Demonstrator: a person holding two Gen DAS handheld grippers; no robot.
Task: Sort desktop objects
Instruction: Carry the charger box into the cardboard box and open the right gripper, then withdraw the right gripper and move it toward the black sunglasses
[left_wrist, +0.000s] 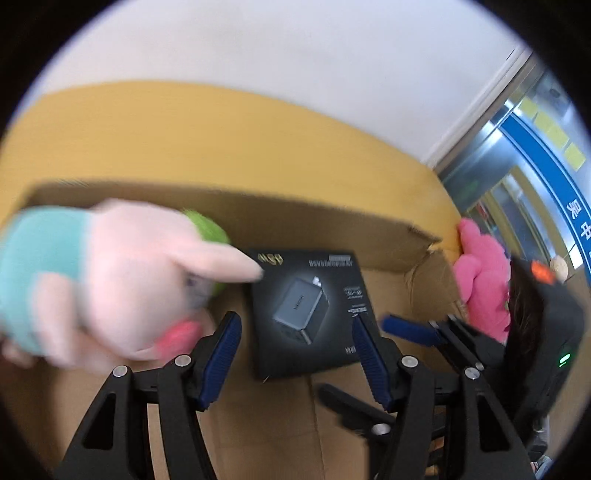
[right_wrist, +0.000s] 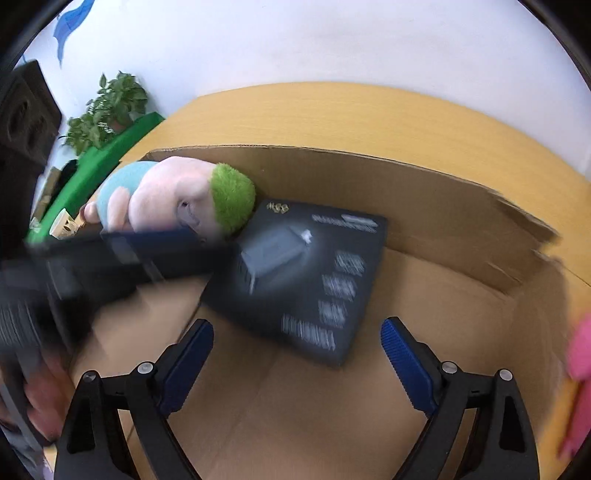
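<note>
A pale pink pig plush (left_wrist: 122, 280) with a teal body and a green tuft lies at the left inside an open cardboard box (left_wrist: 229, 206). It also shows in the right wrist view (right_wrist: 177, 195). A black charger box (left_wrist: 308, 308) lies flat on the carton floor beside it, also in the right wrist view (right_wrist: 306, 280). My left gripper (left_wrist: 295, 354) is open and empty above the charger box. My right gripper (right_wrist: 295, 365) is open and empty over the carton floor, near the charger box's front corner.
A bright pink plush (left_wrist: 482, 280) sits outside the carton's right wall, seen also at the right edge of the right wrist view (right_wrist: 580, 373). The carton stands on a yellow wooden table (right_wrist: 369, 114). A potted plant (right_wrist: 110, 107) stands far left.
</note>
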